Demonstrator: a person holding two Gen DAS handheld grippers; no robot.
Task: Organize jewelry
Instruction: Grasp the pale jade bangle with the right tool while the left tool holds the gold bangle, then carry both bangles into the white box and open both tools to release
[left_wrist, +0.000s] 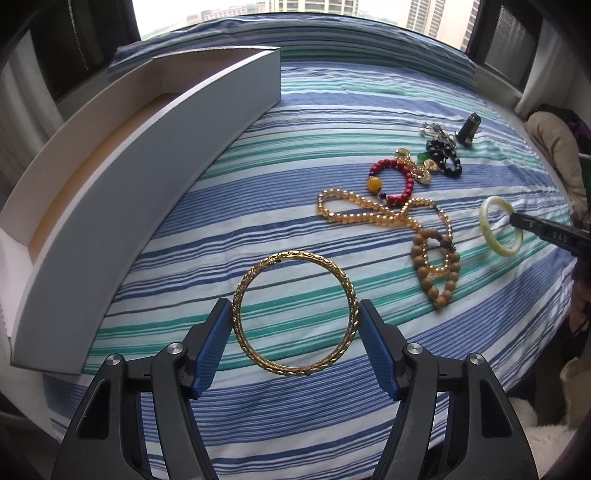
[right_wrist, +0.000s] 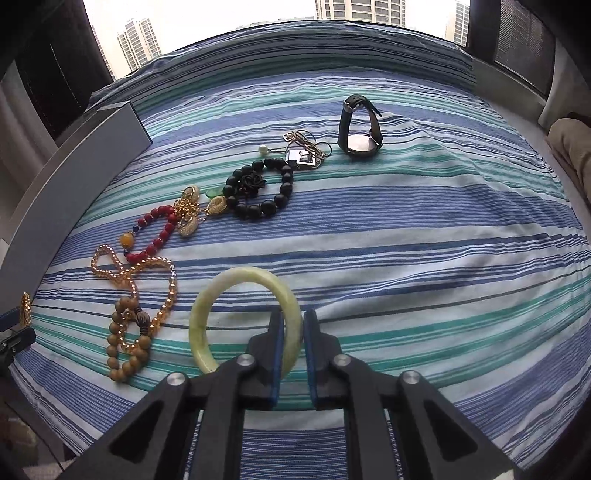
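Note:
My left gripper (left_wrist: 295, 314) is shut on a gold bangle (left_wrist: 295, 254), held across its width above the striped cloth (left_wrist: 332, 110). My right gripper (right_wrist: 293, 325) is shut on the rim of a pale green jade bangle (right_wrist: 221, 291); the jade bangle also shows in the left wrist view (left_wrist: 495, 206). A long grey-and-white open box (left_wrist: 147, 147) lies to the left. Red bead bracelet (left_wrist: 395, 181), amber bead strand (left_wrist: 369, 214), wooden bead bracelet (left_wrist: 432, 273) and black bead bracelet (right_wrist: 258, 210) lie between the grippers.
A black-strapped watch (right_wrist: 360, 125) stands at the back right, with a chain and pendant pile (right_wrist: 303, 151) beside it. Gold charms (right_wrist: 188, 210) lie by the red bracelet. The box's grey side (right_wrist: 74, 184) shows at the left in the right wrist view. Windows run behind the table.

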